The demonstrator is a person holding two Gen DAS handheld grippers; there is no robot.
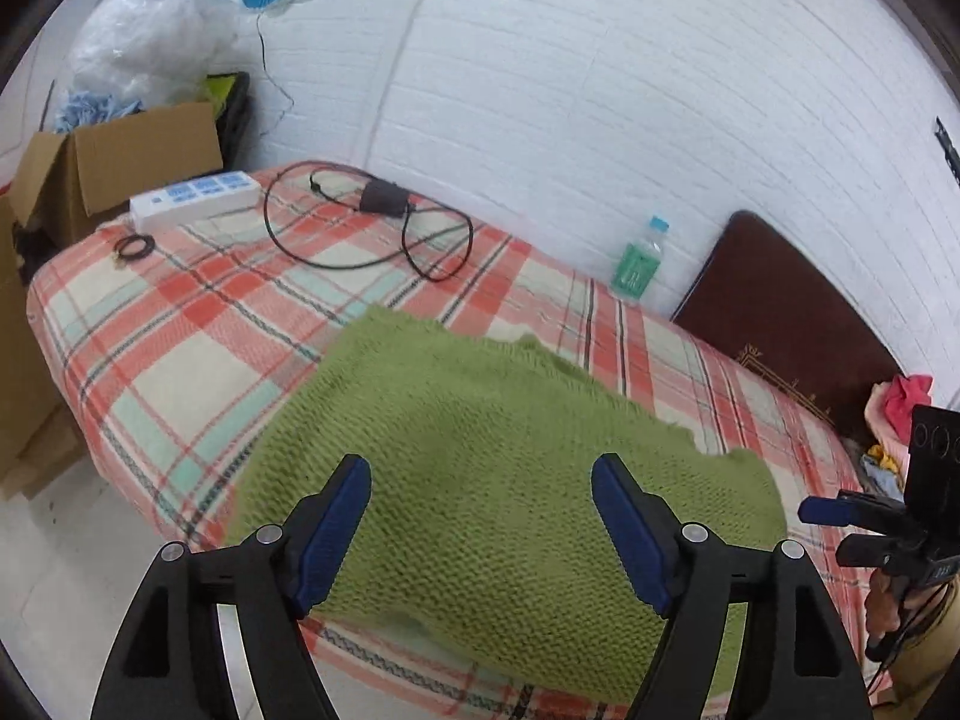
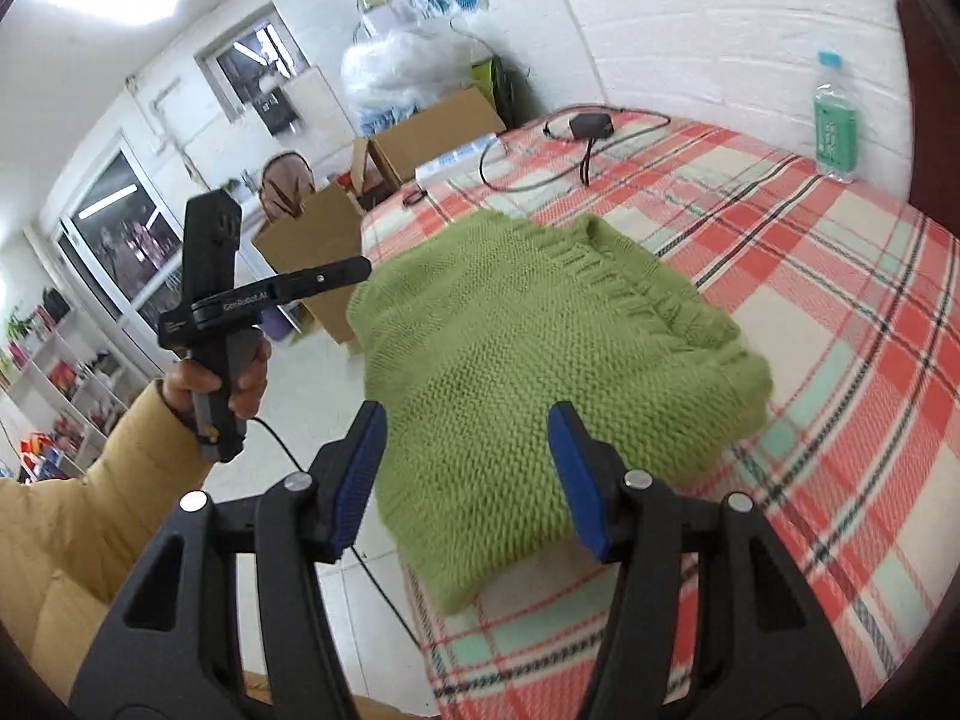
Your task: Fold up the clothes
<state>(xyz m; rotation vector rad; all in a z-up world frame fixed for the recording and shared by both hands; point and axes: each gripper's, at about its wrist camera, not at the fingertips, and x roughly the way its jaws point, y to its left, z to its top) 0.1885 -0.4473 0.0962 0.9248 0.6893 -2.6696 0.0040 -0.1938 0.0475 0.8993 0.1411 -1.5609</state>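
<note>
You had both tools clear of the cloth at this moment. Your left tongs (image 1: 480, 531) were spread wide and grasping nothing, hovering above the near part of the green knitted sweater (image 1: 480, 450). Your right tongs (image 2: 468, 474) were likewise released, with the blue pads (image 2: 579, 474) apart and the knit showing between them, but not pinched.

The sweater lay on the plaid bed cover (image 1: 180, 348), near the bed's front edge. It looked like a compact, roughly rectangular bundle instead of a spread garment. In the right wrist view, the ribbed band (image 2: 630, 288) ran across its far side. No sleeve stuck out from the bundle. You appeared to have brought the folding of this piece most of the way, perhaps to its end. I could not tell how many layers it held, or how even they were underneath.

What seemed left for you was little: squaring the edges, smoothing the top, or moving the bundle aside. A small heap of pink and yellow cloth (image 1: 900, 402) at the head of the bed might have been more clothes for you to fold, though it was too small to say.

The water bottle (image 2: 834, 114), charger and cable (image 1: 384, 198), and power strip (image 1: 192, 195) sat well apart from the sweater, out of your way.
</note>
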